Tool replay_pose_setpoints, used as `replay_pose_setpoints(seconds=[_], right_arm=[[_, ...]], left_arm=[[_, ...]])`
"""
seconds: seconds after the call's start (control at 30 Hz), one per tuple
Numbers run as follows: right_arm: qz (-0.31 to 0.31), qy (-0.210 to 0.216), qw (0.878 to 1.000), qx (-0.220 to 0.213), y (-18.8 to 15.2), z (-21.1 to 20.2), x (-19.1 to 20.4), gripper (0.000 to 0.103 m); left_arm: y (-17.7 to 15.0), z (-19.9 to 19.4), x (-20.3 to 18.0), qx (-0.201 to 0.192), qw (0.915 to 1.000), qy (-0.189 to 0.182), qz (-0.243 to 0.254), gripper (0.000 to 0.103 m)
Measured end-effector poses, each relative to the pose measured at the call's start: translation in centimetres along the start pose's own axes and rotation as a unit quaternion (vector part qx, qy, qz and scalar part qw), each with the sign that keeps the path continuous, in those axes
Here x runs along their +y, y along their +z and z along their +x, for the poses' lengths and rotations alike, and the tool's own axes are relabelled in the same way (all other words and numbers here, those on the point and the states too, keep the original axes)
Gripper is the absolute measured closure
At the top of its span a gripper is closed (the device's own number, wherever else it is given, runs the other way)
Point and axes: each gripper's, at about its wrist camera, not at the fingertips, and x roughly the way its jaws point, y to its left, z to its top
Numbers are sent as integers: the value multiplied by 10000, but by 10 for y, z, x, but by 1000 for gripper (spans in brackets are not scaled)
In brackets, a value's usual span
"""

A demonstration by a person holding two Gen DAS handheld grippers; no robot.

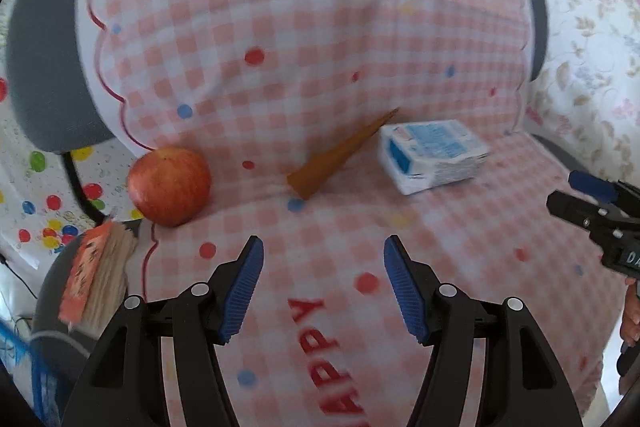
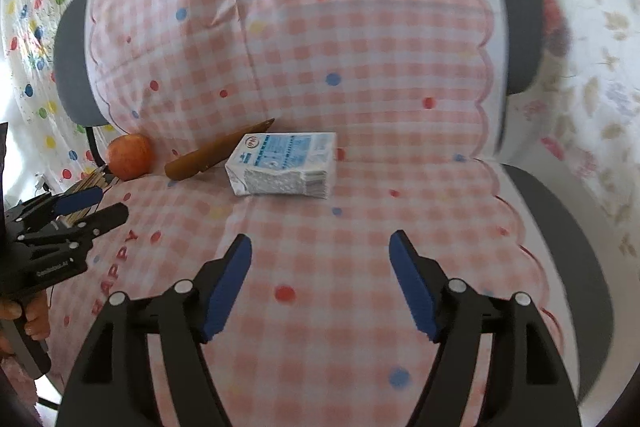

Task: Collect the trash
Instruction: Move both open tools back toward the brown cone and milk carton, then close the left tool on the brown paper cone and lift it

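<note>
Landmark: carton [image 2: 282,165], white and blue, lying on its side on the chair [image 2: 568,235] seat, near the crease where seat meets backrest.
Cover: pink-checked cloth [image 1: 280,47] with coloured dots draped over seat and backrest; carton rests on it.
Cone [image 1: 340,155]: brown, paper-like, lying flat just left of the carton, its narrow tip pointing toward the carton's far corner; in the right wrist view the tip appears to pass behind the carton, contact not clear.
Apple [image 1: 170,185]: red, left of the cone, well apart from the carton, at the cloth's left edge.
Sticks [image 1: 102,283]: bundle with an orange wrapper, nearer than the apple and off the cloth's left edge, farthest from the carton.
Left gripper [image 1: 323,253]: jaws apart, nothing between the blue pads; it sits nearer than the carton and to its left, roughly in line with the cone.
Right gripper [image 2: 320,253]: jaws apart, empty; nearer than the carton, aimed just right of it, not touching.
Hands: a hand [image 2: 30,319] grips the left tool's handle, seen from the right wrist.
Blur: both views smeared, fine print on the carton unreadable.
</note>
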Motion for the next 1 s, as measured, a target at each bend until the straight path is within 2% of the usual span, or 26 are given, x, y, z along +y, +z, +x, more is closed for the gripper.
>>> replay_pose_setpoints(seconds=[0.13,0.37,0.43,0.5,0.67,0.7,0.73,0.87,1.0], right_arm=[[86,83,9999,94,15,25,4,33],[59,204,9994,288,26,53,10,34],[82,255,9991,334,29,59,10,36],[65,209,9991,352,34,65,10,36],[251,291,9982,458,41,74,4,39],[305,316,9980,459,41,73,2,39],[350,343,9977,463,40,73,0,39],[304,344,9977,498,35,66,-6,39],[178,332,9979,534,31,60,-8,39]], left_arm=[[9,31,8,171,9998,69,77,40],[37,63,9,51,9997,51,225,40],[43,73,7,99,9994,-5,345,41],[47,80,3,158,9987,88,479,42],[53,102,-12,459,9953,60,851,51],[54,107,-14,509,9942,159,936,62],[55,109,-15,551,9937,193,958,63],[52,90,-14,366,9964,17,767,71],[38,52,-11,107,9992,-21,380,79]])
